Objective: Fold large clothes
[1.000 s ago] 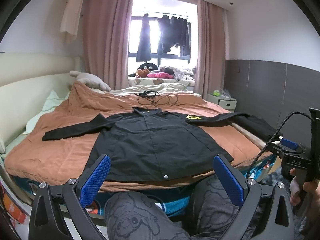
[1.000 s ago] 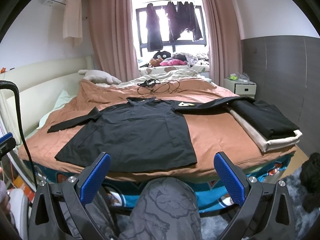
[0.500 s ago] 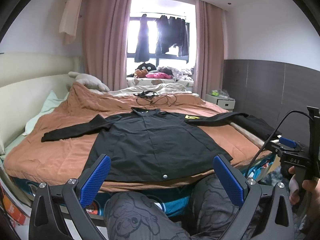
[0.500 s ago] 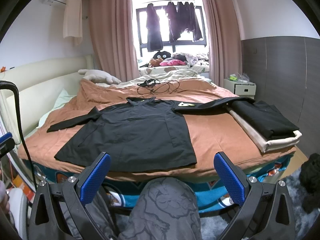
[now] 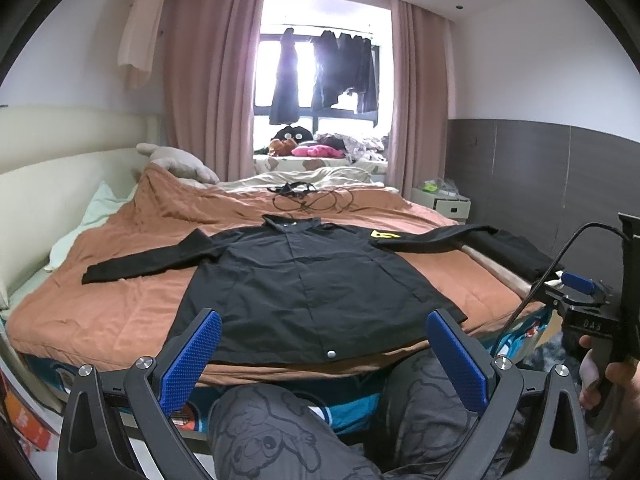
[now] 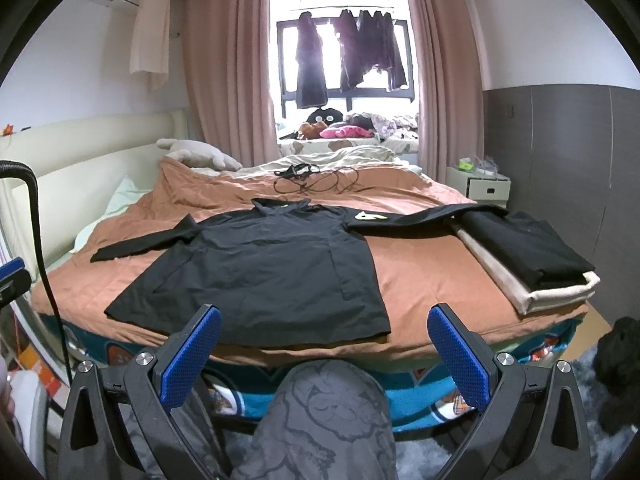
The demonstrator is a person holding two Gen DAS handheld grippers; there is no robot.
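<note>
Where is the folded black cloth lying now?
In the right wrist view, the folded black cloth lies on a beige pad at the bed's right edge, right of the spread black jacket, whose sleeve reaches it.

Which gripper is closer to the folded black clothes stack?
Right. The right gripper sits below and left of the folded stack; the left gripper faces the black jacket's hem, farther left.

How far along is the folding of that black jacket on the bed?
Done: the black jacket lies spread flat, front up, on the brown bedspread, both sleeves stretched out; a folded dark garment already rests at the bed's right edge. In hand: nothing; the left gripper and right gripper are open, short of the hem. Left: every fold, sleeves in first, then the body.
</note>
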